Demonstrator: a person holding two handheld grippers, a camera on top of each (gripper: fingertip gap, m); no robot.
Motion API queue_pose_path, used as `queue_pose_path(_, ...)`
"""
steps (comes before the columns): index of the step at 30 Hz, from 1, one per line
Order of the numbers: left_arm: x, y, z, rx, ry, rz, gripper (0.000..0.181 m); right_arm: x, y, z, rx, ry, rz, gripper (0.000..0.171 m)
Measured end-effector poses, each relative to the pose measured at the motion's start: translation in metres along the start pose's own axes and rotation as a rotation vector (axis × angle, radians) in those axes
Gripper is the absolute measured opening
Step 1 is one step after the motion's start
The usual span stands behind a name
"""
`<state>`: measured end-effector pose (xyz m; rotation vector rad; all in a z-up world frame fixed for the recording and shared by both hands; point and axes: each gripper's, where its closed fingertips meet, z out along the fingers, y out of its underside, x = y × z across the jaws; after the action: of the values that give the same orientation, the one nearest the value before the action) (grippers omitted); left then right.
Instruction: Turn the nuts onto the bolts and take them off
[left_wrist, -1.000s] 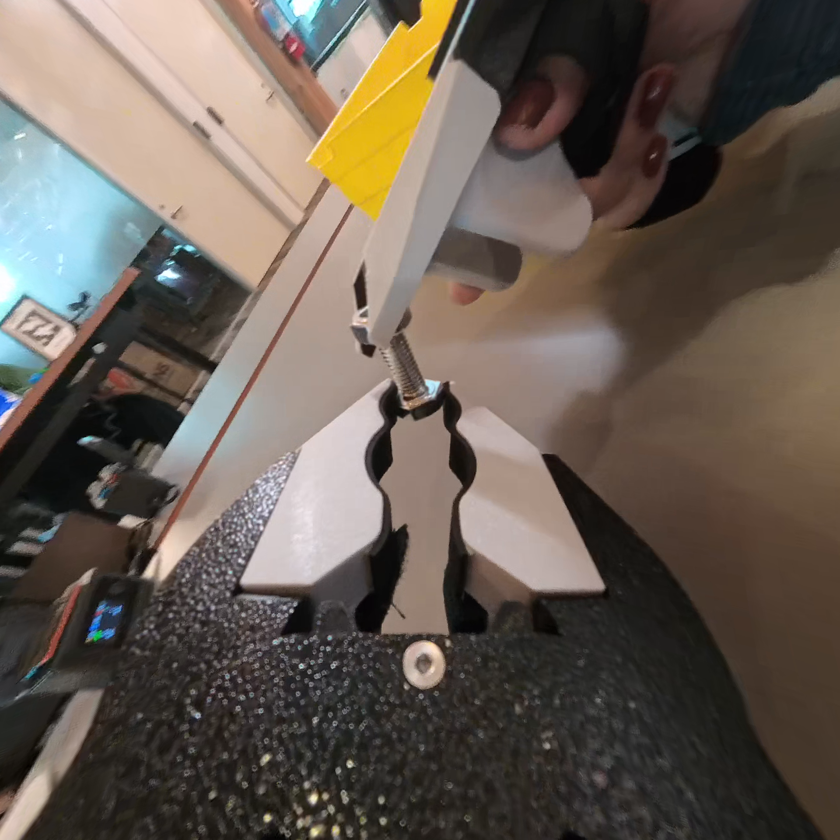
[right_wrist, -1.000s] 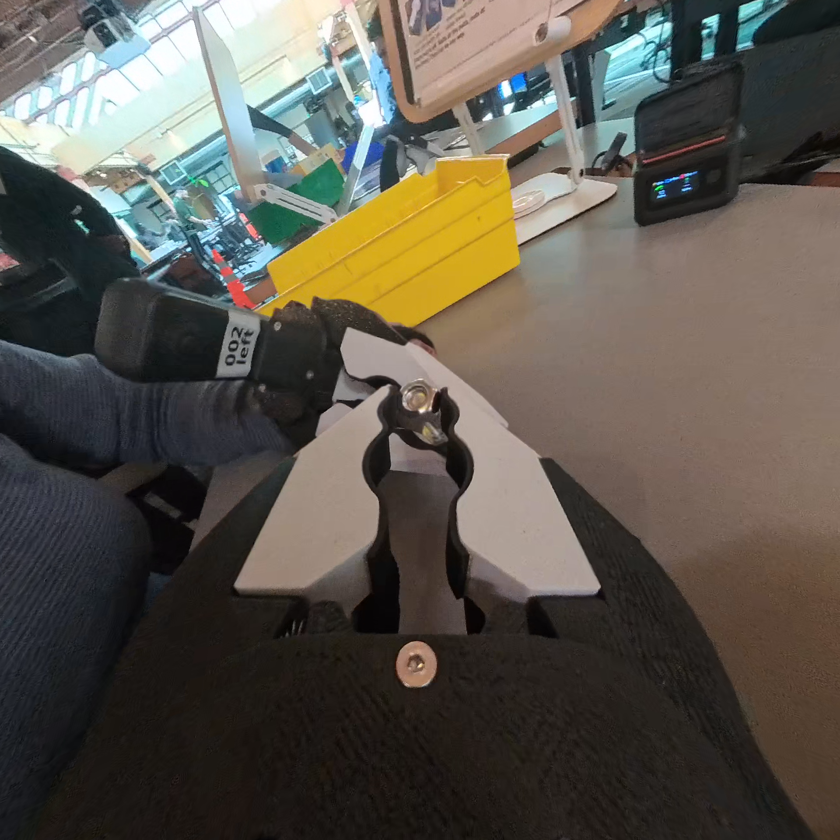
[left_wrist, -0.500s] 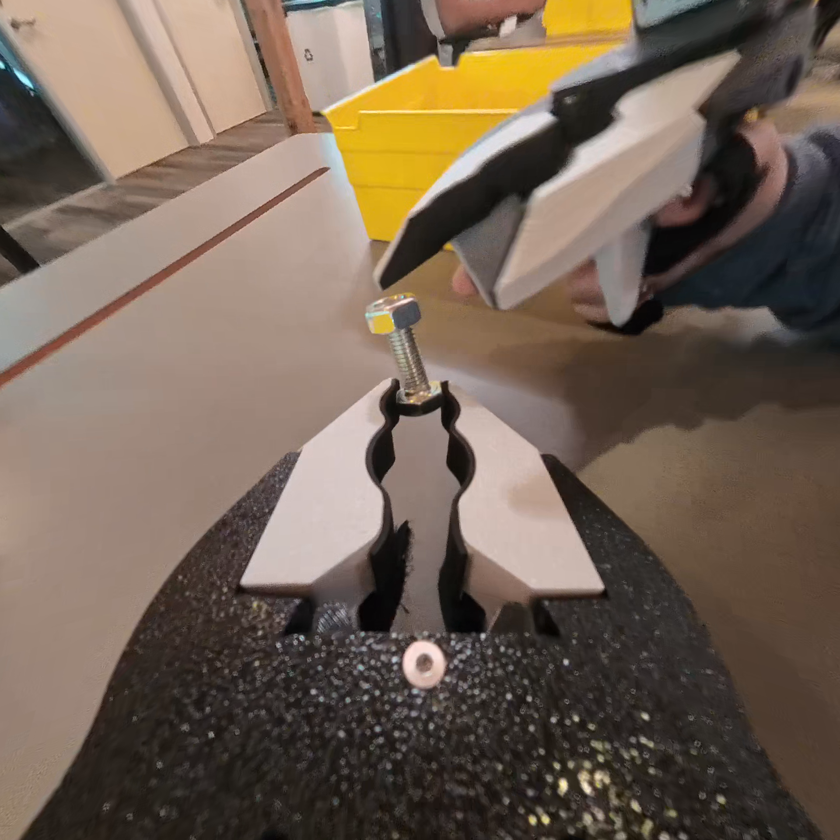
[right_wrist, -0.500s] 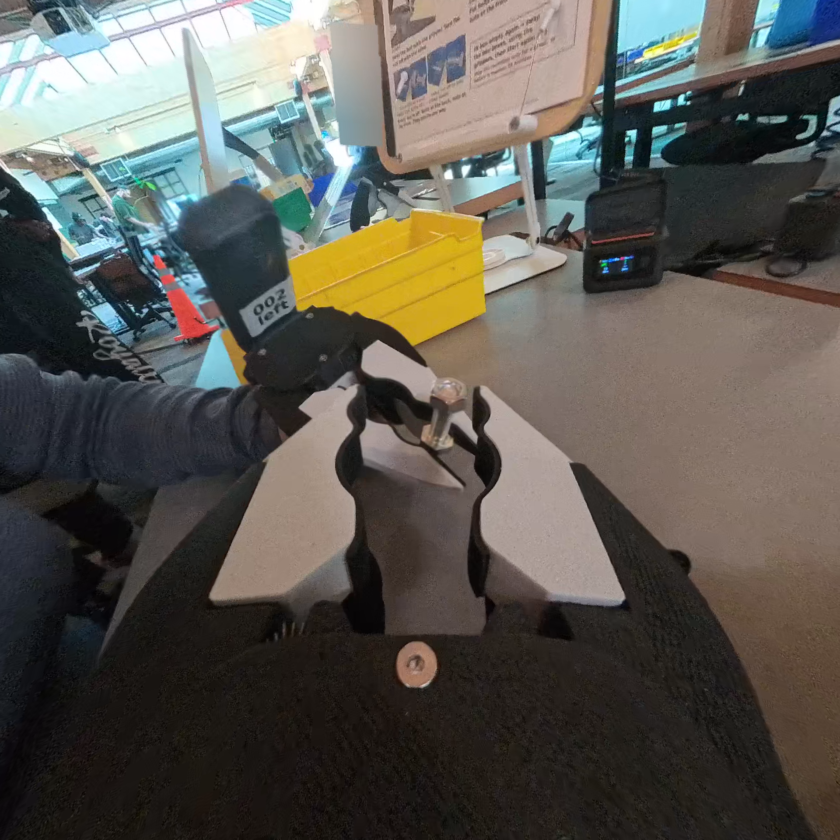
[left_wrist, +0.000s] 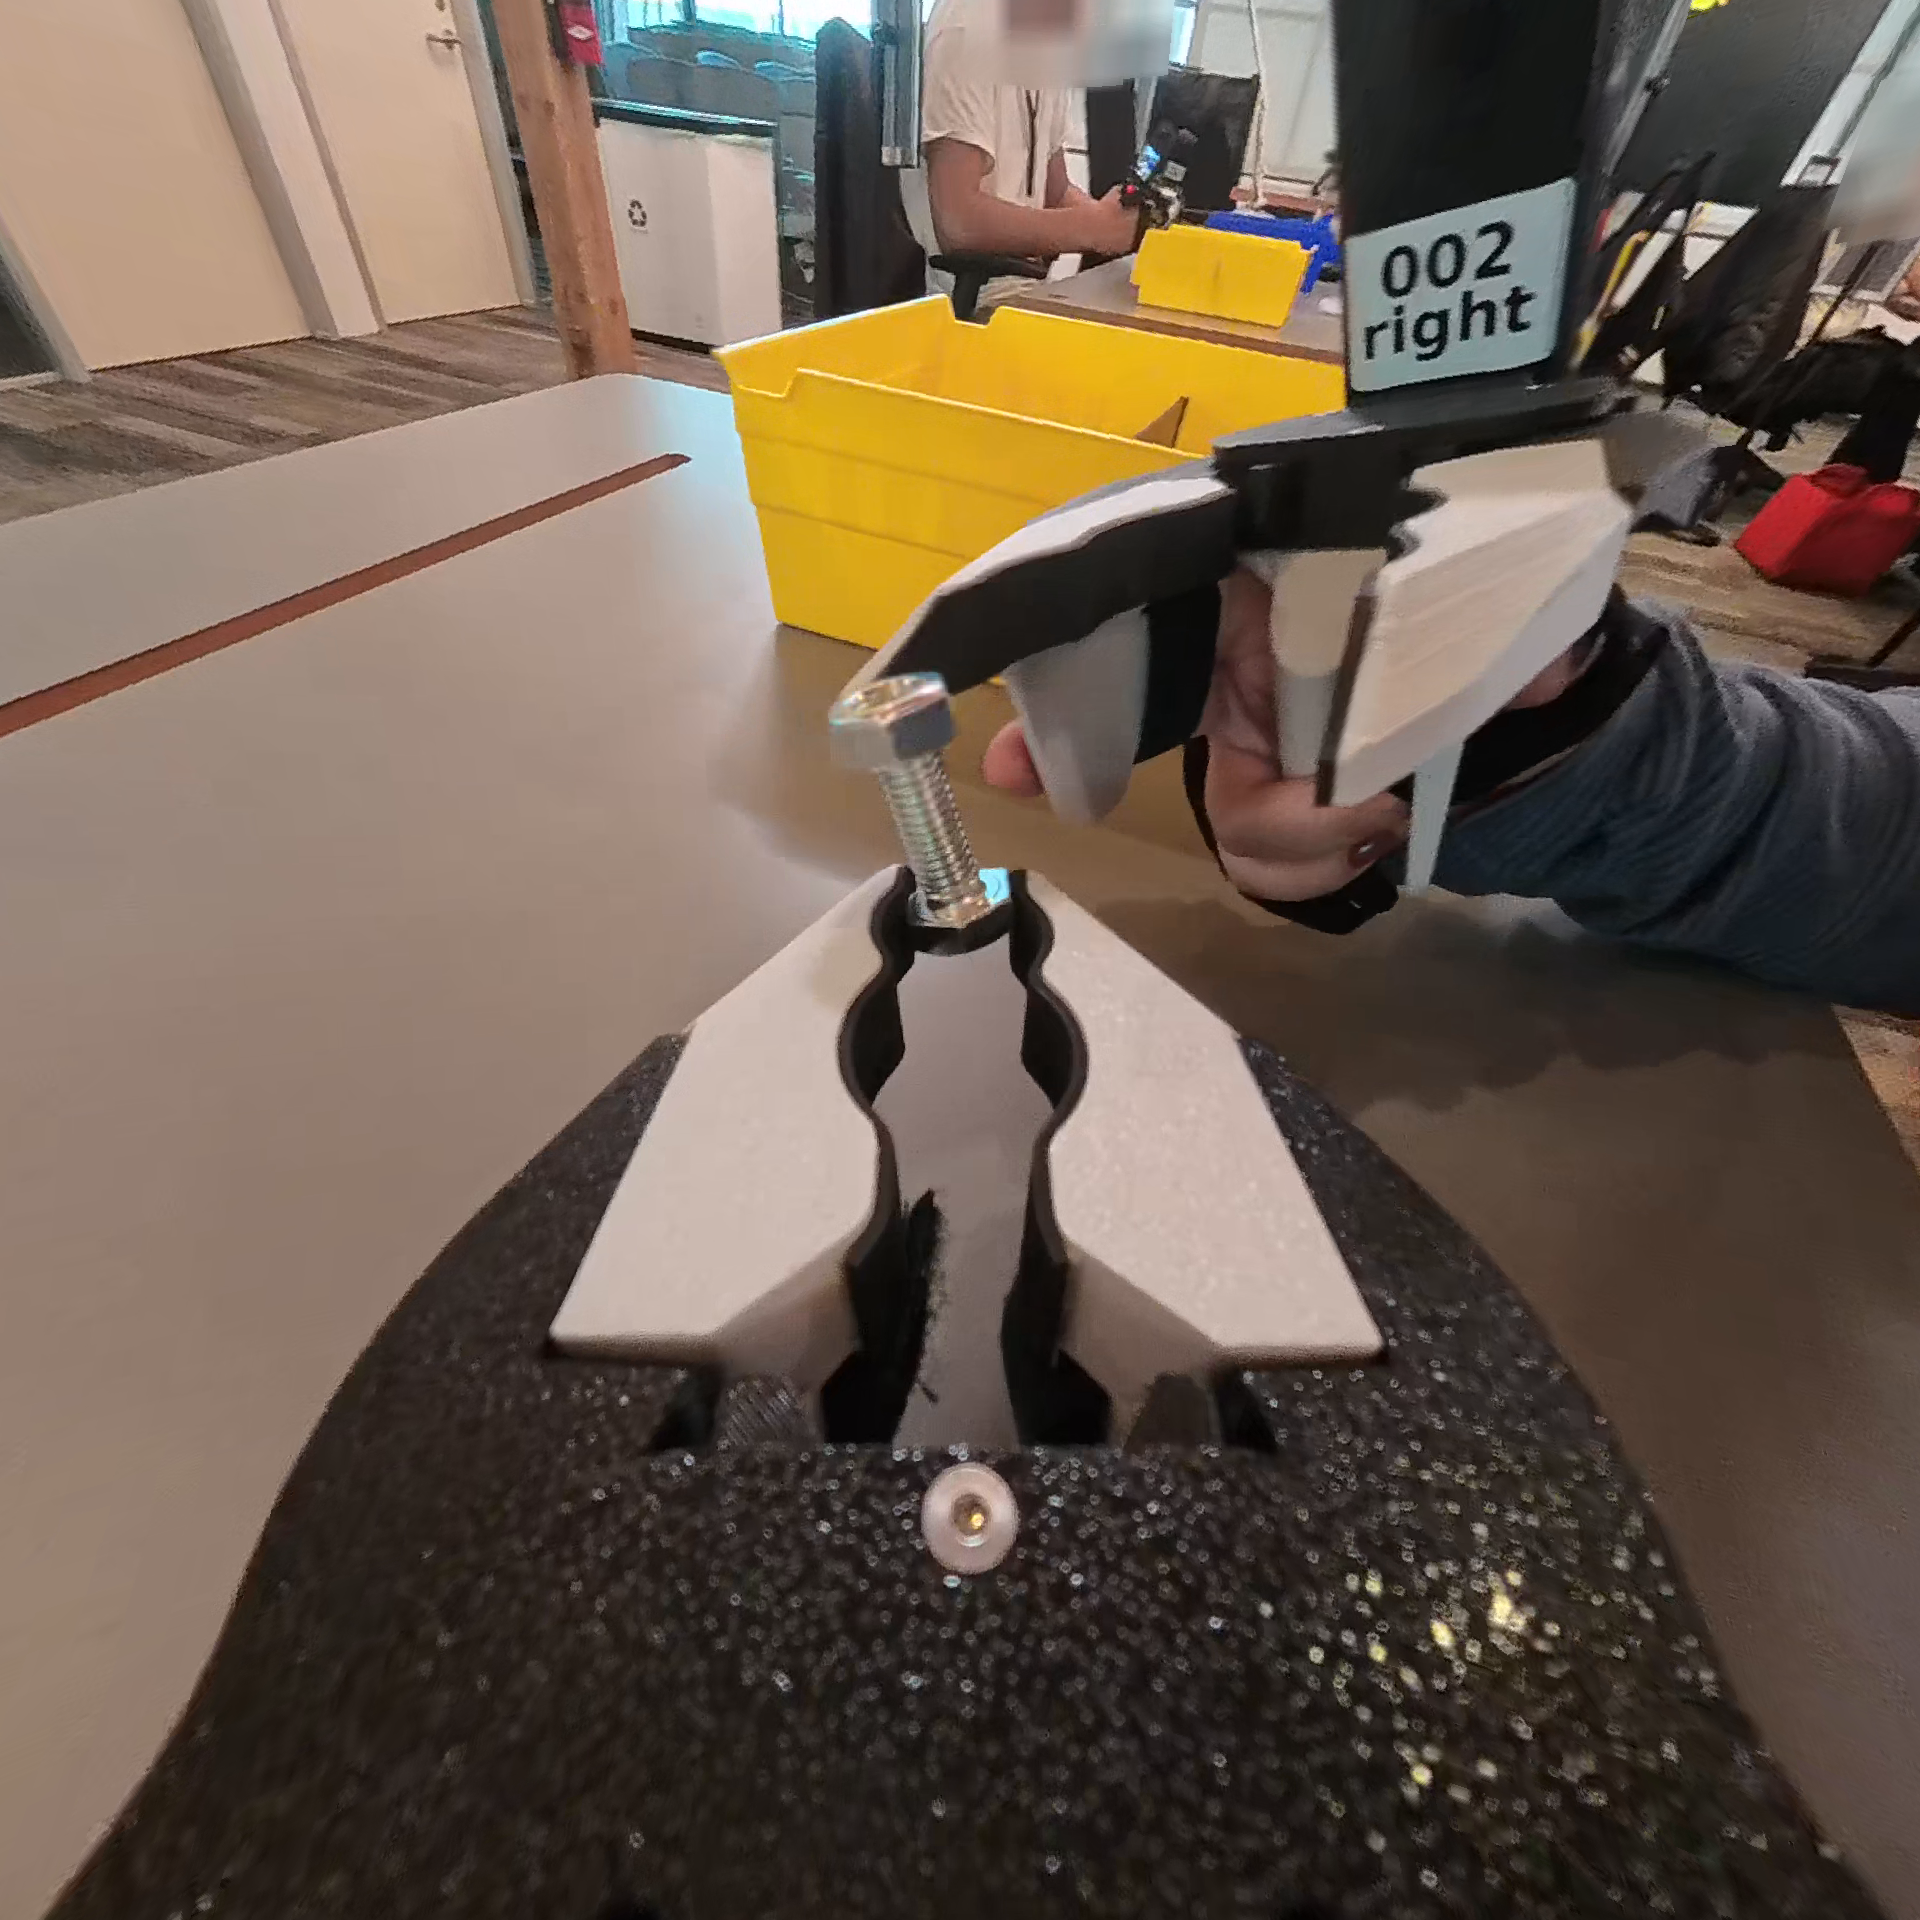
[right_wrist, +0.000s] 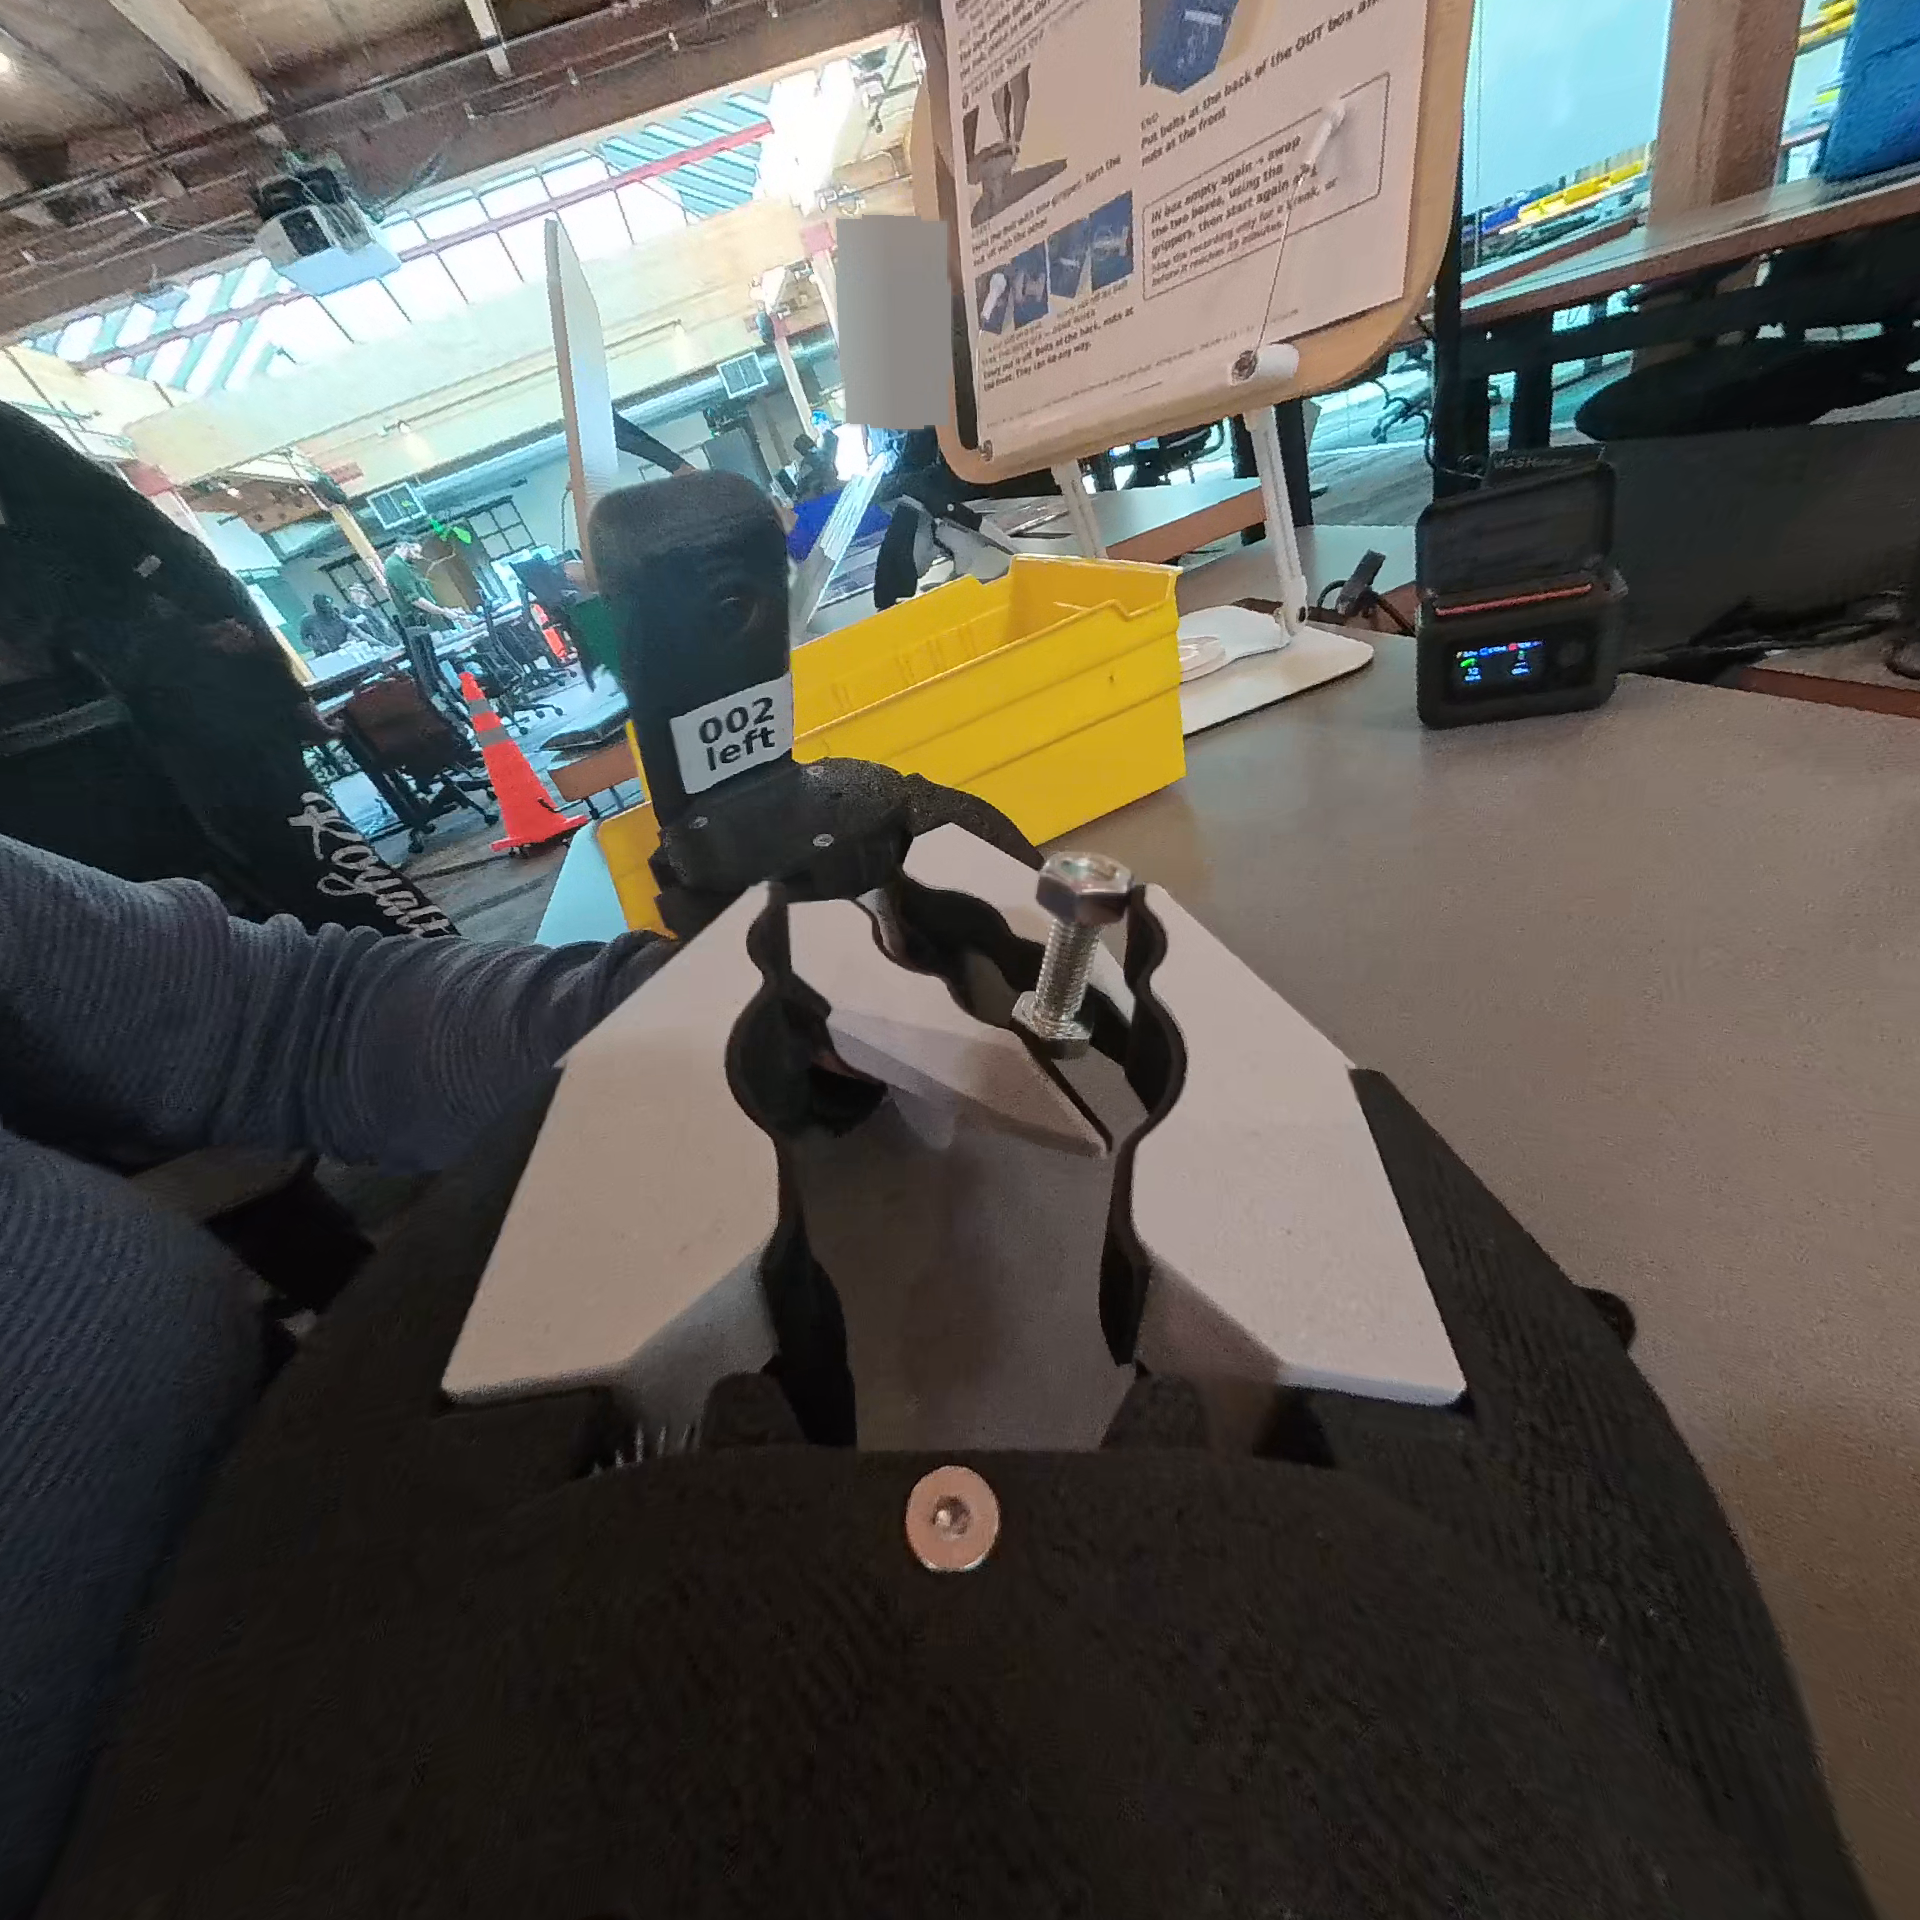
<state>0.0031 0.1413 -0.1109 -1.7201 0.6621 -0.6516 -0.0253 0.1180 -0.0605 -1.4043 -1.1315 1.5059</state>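
Observation:
My left gripper (left_wrist: 956, 914) is shut on a silver hex nut (left_wrist: 951, 909) at its fingertips. A silver bolt (left_wrist: 920, 800) is threaded into the nut and stands up out of it, head on top. My right gripper (right_wrist: 956, 914) is open, and the bolt (right_wrist: 1070, 951) stands between its fingers, close to the right finger (right_wrist: 1174, 966), which does not press on it. The left gripper (right_wrist: 1049, 1049) shows under it with the nut (right_wrist: 1049, 1013). In the left wrist view one right fingertip (left_wrist: 914, 665) hangs just beside the bolt head.
A yellow bin (left_wrist: 987, 468) stands on the grey table (left_wrist: 364, 831) behind the grippers; it also shows in the right wrist view (right_wrist: 997, 686). A board on a white stand (right_wrist: 1174, 208) and a black device with a small screen (right_wrist: 1507, 623) stand at the back right. The gap from one gripper's tips to the other's is roughly 5 cm.
My right gripper, shut on the bolt head a second ago, has opened wide and let go. The bolt stays in the nut in my left gripper. Both grippers have swung round to level.

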Motion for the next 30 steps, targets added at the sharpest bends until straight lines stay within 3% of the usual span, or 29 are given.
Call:
queue_pose_path(9, 0.032, 0.006, 0.008, -0.047, 0.139, 0.080, 0.015, -0.019, 0.009, 0.006, -0.035, -0.111, 0.002, 0.068)
queue_pose_path(12, 0.023, 0.005, 0.008, -0.038, 0.083, 0.090, 0.015, -0.008, 0.008, 0.005, -0.029, -0.031, -0.044, 0.064)
queue_pose_path(15, 0.002, 0.001, 0.002, -0.027, -0.028, 0.079, 0.015, 0.011, 0.001, -0.002, -0.005, 0.088, -0.061, 0.050)
queue_pose_path(18, -0.007, 0.005, 0.001, -0.067, -0.098, 0.131, 0.016, 0.018, 0.002, -0.004, -0.010, 0.124, -0.036, 0.036)
queue_pose_path(21, -0.006, 0.009, 0.003, -0.101, -0.116, 0.191, 0.016, 0.017, 0.006, -0.003, -0.029, 0.117, -0.024, 0.033)
queue_pose_path(24, -0.019, 0.012, -0.002, -0.160, -0.207, 0.322, 0.015, 0.021, 0.008, -0.006, -0.064, 0.136, -0.029, 0.036)
queue_pose_path(27, -0.038, 0.014, -0.012, -0.244, -0.337, 0.570, 0.016, 0.026, 0.028, -0.008, -0.233, 0.150, -0.014, 0.054)
queue_pose_path(30, -0.046, 0.023, -0.014, -0.331, -0.397, 0.798, 0.016, 0.017, 0.048, -0.004, -0.345, 0.097, -0.009, 0.054)
